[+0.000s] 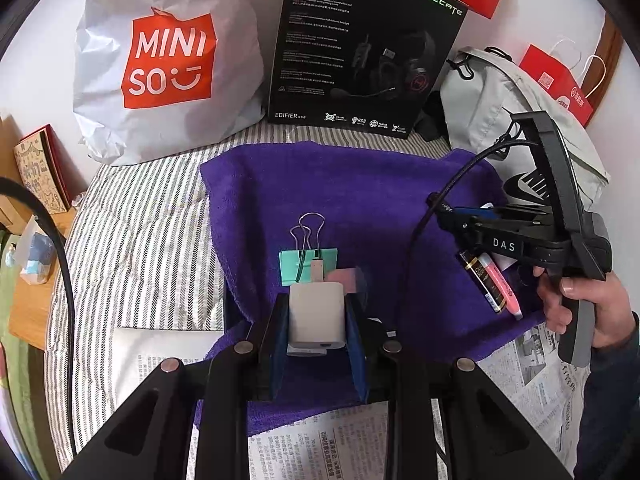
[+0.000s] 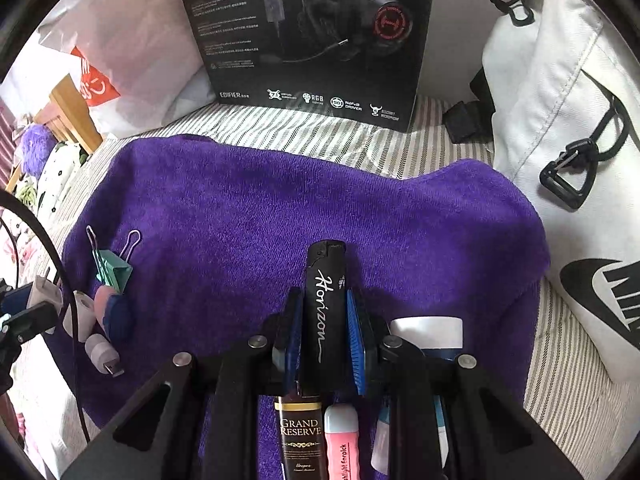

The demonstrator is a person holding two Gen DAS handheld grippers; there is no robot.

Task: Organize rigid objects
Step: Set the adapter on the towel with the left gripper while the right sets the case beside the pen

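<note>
A home, most likely a bedroom. Striped bedding (image 1: 136, 232) across the middle of the frame, with a purple towel (image 1: 340, 184) spread on top. Along the upper edge, against a white wall: a shop carrier bag (image 1: 160, 60), a headset box (image 1: 360, 52), a grey backpack (image 1: 512, 112), a red paper bag (image 1: 560, 84). Far left, a wooden bedside surface (image 1: 28, 304) with books (image 1: 40, 172). Newspaper (image 1: 532, 372) lower right.

Pink highlighter (image 2: 341, 446) and Grand Reserve tube (image 2: 299, 440), cut off at bottom edge
</note>
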